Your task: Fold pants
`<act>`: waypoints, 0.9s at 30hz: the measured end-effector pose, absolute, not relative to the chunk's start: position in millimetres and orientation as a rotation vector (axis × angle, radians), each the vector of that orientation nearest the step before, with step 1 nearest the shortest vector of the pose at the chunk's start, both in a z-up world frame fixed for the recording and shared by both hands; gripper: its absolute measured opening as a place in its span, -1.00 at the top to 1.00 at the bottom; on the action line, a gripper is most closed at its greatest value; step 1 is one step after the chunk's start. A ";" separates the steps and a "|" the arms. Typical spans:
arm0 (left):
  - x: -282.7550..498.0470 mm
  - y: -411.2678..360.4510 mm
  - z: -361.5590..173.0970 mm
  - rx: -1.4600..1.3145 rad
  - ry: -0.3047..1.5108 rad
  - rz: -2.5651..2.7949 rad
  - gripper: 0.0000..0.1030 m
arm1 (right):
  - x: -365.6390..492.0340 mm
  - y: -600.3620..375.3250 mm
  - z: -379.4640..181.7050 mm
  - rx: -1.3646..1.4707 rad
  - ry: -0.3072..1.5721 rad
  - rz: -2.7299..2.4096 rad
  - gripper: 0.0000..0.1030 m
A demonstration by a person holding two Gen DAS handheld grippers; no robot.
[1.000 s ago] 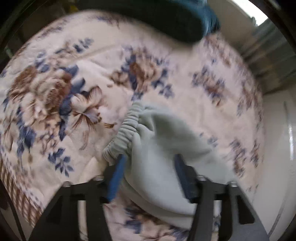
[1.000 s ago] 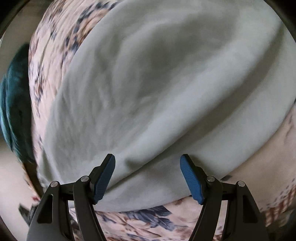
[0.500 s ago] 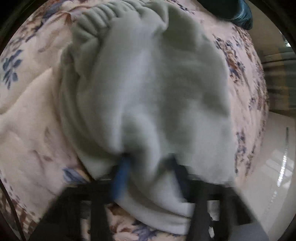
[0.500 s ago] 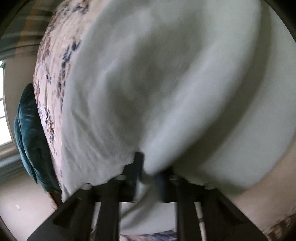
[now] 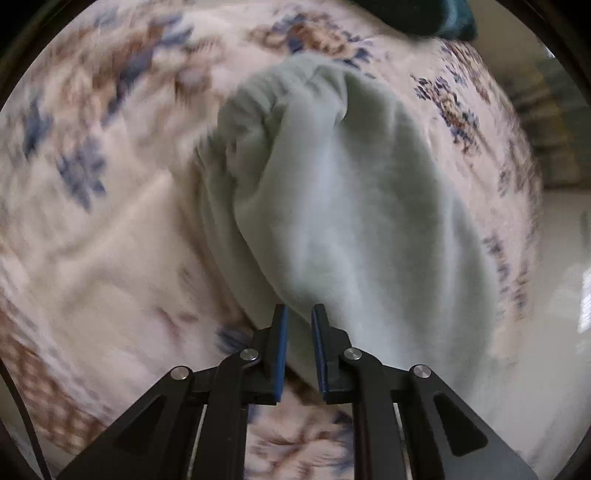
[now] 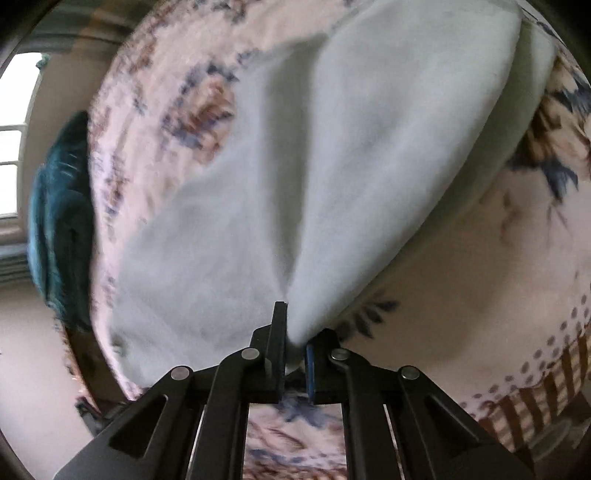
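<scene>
Pale grey-green fleece pants [image 5: 351, 206] lie on a floral blanket [image 5: 110, 240]. Their gathered elastic waistband [image 5: 255, 110] is at the far end in the left wrist view. My left gripper [image 5: 298, 314] is shut on the near edge of the pants, which stretch away from its fingers. In the right wrist view the pants [image 6: 332, 166] fan out from my right gripper [image 6: 295, 332], which is shut on a pinched fold and lifts the cloth off the blanket [image 6: 480, 277].
A dark teal cushion [image 5: 417, 18] lies at the blanket's far end; it also shows at the left of the right wrist view [image 6: 59, 229]. A pale floor [image 5: 554, 277] lies beyond the bed's right edge. A window [image 6: 11, 147] is at the left.
Both grippers were open around the pants' edge a second ago. Both have closed on the cloth and pulled it up and back, drawing the pants taut.
</scene>
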State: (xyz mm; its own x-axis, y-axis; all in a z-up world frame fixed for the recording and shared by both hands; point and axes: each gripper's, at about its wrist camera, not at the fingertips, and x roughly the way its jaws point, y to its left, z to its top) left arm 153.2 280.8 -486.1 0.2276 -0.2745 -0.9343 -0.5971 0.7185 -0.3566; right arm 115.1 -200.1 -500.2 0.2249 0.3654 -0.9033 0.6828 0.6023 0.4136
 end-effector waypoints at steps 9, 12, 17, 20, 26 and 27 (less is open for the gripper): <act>172.3 295.0 -499.6 -1.041 1.213 0.203 0.17 | 129.4 -214.5 -556.5 1.096 1.492 -0.293 -0.02; 185.6 292.7 -515.0 -1.006 1.270 0.214 0.17 | 128.2 -207.3 -549.2 1.057 1.492 -0.270 -0.19; 185.9 299.5 -526.9 -0.970 1.297 0.294 0.78 | 120.5 -201.1 -558.3 1.064 1.520 -0.282 -0.16; 179.2 298.6 -503.5 -0.863 1.260 0.283 0.87 | 116.7 -204.0 -556.4 1.050 1.496 -0.312 0.72; 162.9 290.3 -480.3 -0.766 1.261 0.244 0.86 | 107.8 -203.0 -547.0 0.996 1.494 -0.272 0.72; 162.9 291.7 -482.2 -0.774 1.264 0.242 0.80 | 109.3 -203.4 -547.5 1.003 1.497 -0.265 0.69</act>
State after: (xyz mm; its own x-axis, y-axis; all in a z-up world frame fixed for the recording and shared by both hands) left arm 162.9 291.7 -482.2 0.3160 -0.2429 -0.9171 -0.5646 0.7287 -0.3875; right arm 109.3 -203.4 -547.5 0.1306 0.4241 -0.8961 0.7057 0.5951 0.3845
